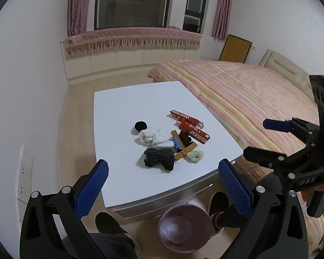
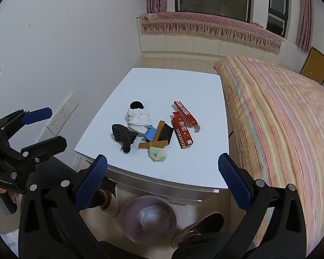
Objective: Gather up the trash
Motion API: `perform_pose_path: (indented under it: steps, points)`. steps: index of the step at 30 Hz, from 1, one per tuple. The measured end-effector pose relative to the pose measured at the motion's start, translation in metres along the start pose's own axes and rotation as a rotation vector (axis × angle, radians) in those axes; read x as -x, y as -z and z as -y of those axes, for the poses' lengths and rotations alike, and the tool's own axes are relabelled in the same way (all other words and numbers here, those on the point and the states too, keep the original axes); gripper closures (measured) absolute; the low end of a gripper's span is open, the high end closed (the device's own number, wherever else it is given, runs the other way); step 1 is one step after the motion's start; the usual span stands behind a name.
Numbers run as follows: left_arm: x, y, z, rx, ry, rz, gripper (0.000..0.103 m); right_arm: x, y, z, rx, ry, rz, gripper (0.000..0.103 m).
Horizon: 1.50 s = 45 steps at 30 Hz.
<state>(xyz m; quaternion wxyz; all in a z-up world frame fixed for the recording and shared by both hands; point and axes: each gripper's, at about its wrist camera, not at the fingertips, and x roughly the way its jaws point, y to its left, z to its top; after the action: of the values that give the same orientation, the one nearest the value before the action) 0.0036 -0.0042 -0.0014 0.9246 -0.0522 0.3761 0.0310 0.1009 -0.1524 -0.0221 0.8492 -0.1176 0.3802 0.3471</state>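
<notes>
A pile of trash lies on the white table (image 1: 123,108) (image 2: 157,82): a red box (image 1: 194,130) (image 2: 183,129), a white cloth (image 1: 155,138) (image 2: 138,118), a black netted wad (image 1: 159,157) (image 2: 123,136), a crumpled green-white wad (image 1: 195,155) (image 2: 158,154), a small blue box (image 1: 176,145) (image 2: 150,134) and brown card pieces (image 1: 184,152) (image 2: 155,143). My left gripper (image 1: 162,185) (image 2: 45,127) is open and empty, short of the table's near edge. My right gripper (image 2: 162,183) (image 1: 259,139) is open and empty beside it. A pink trash bin (image 1: 184,226) (image 2: 150,218) stands on the floor below the table's near edge.
A bed with a striped cover (image 1: 248,95) (image 2: 280,112) adjoins the table's right side. A white wall with sockets (image 1: 26,172) (image 2: 62,112) is on the left. The person's slippered feet (image 1: 110,222) (image 2: 203,224) flank the bin.
</notes>
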Motion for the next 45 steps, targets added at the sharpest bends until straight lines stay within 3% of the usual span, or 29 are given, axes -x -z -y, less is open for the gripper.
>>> perform_pose_path:
  steps: [8, 17, 45]
  points:
    - [0.008, 0.000, 0.006, -0.037, 0.017, 0.046, 0.006, 0.000, 0.000, -0.001, 0.022, 0.020, -0.007, 0.003]
    - [0.004, 0.007, -0.004, -0.006, 0.012, 0.006, 0.006, -0.002, 0.007, -0.001, 0.007, 0.013, 0.004, 0.003]
    - [0.003, 0.003, -0.005, 0.005, 0.007, 0.007, 0.006, -0.001, 0.003, 0.004, 0.009, 0.018, 0.003, 0.003]
